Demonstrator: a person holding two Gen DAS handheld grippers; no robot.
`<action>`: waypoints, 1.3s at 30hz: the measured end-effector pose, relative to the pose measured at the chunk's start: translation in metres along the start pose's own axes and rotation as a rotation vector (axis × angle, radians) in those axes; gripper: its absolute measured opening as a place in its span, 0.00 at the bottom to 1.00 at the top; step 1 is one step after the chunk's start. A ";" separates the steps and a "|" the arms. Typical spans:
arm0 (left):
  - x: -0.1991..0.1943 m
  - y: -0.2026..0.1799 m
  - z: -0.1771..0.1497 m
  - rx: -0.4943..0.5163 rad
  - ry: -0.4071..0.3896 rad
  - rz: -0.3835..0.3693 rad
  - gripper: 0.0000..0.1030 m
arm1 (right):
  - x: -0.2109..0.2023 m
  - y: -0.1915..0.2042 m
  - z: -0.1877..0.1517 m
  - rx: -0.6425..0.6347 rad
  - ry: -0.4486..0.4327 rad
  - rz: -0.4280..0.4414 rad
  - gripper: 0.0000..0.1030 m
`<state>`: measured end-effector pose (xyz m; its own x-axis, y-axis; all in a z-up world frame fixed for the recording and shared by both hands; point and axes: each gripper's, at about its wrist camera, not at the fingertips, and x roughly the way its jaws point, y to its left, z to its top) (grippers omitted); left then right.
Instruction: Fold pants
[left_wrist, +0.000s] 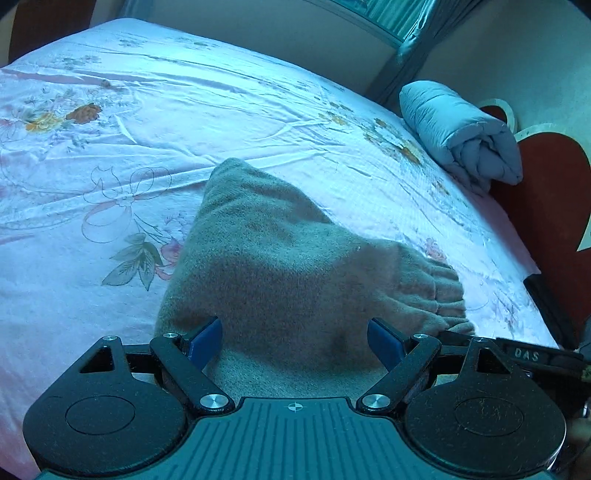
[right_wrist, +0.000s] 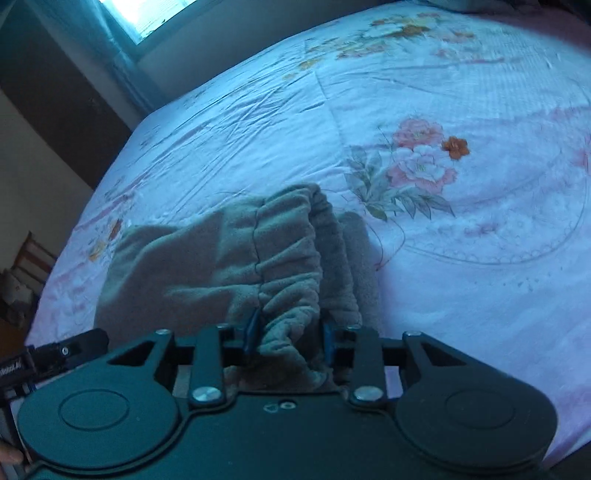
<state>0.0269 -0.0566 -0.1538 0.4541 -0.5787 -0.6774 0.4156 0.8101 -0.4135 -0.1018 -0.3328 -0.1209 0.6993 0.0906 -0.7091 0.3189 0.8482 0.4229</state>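
Note:
Grey-green fleece pants (left_wrist: 280, 266) lie bunched on the bed, with the gathered elastic waistband (left_wrist: 448, 295) at the right. My left gripper (left_wrist: 295, 338) is open, its blue pads wide apart over the near edge of the pants. In the right wrist view the pants (right_wrist: 207, 258) lie ahead with the waistband (right_wrist: 295, 258) running toward me. My right gripper (right_wrist: 290, 332) is partly closed around a thick bunch of the waistband, which sits between its blue pads.
The bed has a pink floral sheet (left_wrist: 184, 122), (right_wrist: 461, 229). A rolled light-blue quilt (left_wrist: 461, 136) lies at the far right by a red heart-shaped headboard (left_wrist: 546, 177). A window and curtain (right_wrist: 122, 40) stand beyond the bed's far edge.

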 end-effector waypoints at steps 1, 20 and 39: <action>0.000 0.000 0.002 -0.003 0.000 0.001 0.83 | -0.001 0.005 0.000 -0.037 -0.004 -0.014 0.21; 0.010 0.014 -0.005 0.077 0.082 0.094 0.83 | -0.018 -0.011 -0.026 -0.020 -0.047 -0.062 0.13; 0.002 0.041 -0.031 -0.030 0.143 0.052 0.77 | -0.026 -0.010 -0.018 -0.039 -0.170 -0.060 0.11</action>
<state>0.0198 -0.0217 -0.1909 0.3562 -0.5185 -0.7774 0.3699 0.8422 -0.3923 -0.1350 -0.3343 -0.1169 0.7787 -0.0472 -0.6256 0.3402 0.8696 0.3579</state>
